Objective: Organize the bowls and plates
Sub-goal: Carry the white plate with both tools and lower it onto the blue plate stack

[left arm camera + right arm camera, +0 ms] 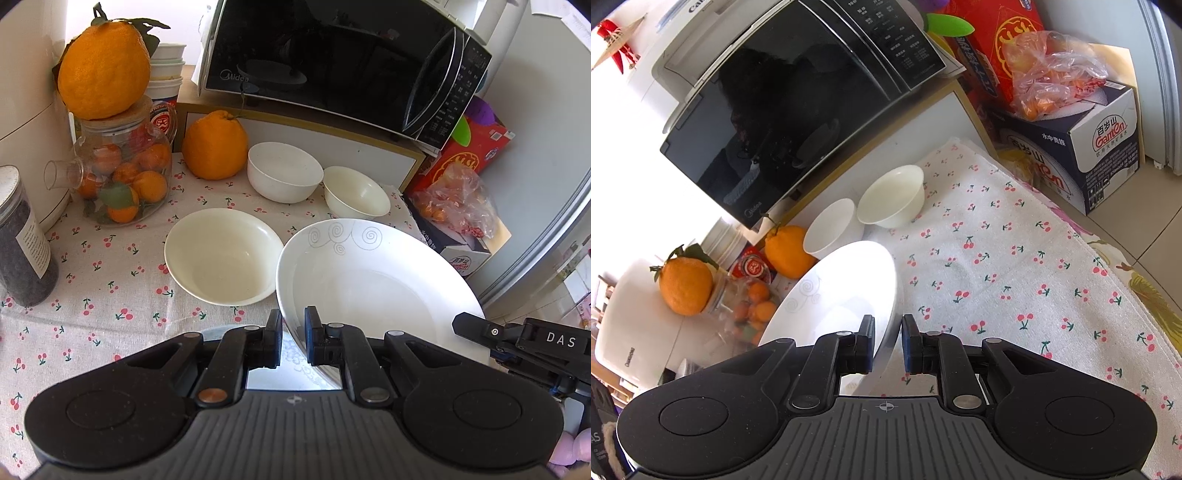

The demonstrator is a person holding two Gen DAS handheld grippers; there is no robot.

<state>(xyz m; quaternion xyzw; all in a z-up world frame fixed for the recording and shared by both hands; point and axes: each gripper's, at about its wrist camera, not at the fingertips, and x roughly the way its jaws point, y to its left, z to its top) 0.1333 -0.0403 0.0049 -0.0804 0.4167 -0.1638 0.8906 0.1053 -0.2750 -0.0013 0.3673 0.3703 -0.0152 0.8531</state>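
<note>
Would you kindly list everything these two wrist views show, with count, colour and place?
large plate: one, white with grey swirls, gripped at both rims
shallow bowl: one, cream, left of the plate
deep bowls: two, white, below the microwave
microwave: one, black, on a shelf behind
big oranges: two, one on the cloth, one atop the jar
glass jar: one, clear, holding small oranges
tablecloth: one, white with cherries
left gripper: black, shut on the plate's left rim
right gripper: black, shut on its right rim
</note>
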